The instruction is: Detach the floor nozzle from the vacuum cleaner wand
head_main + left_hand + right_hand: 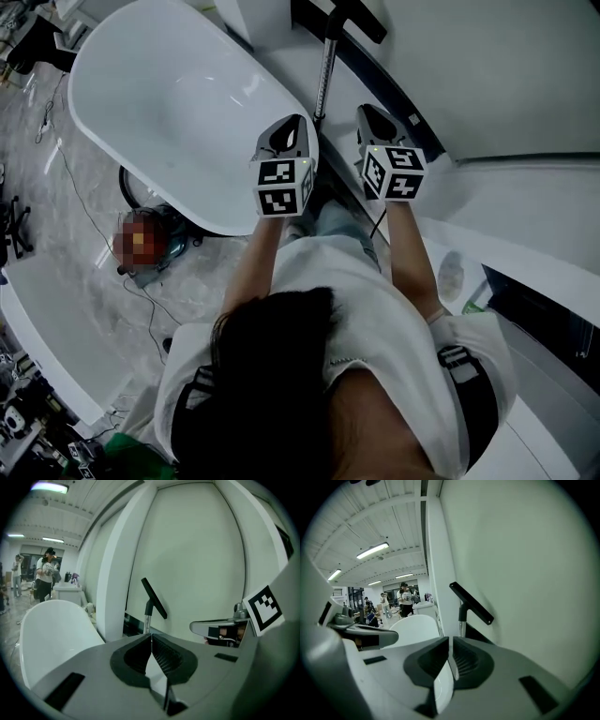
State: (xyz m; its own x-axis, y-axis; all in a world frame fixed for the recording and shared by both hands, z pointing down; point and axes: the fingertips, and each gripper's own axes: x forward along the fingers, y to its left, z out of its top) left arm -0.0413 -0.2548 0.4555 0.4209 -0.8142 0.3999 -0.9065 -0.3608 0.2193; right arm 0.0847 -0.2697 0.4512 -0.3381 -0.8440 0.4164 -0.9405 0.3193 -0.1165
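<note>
The vacuum wand (324,77) is a thin metal tube that stands against a white wall, with the black floor nozzle (354,17) at its far end. In the left gripper view the wand (147,620) rises just beyond my jaws and carries the slanted black nozzle (154,598). The right gripper view shows the same nozzle (471,603) and wand (462,623) straight ahead. My left gripper (290,125) and right gripper (371,114) are held side by side, short of the wand. Both are shut with nothing between the jaws.
A big white oval table (169,103) lies to the left of the wand. White curved wall panels (506,75) fill the right. Cables (70,178) trail over the marble floor on the left. People stand far off in the room (47,571).
</note>
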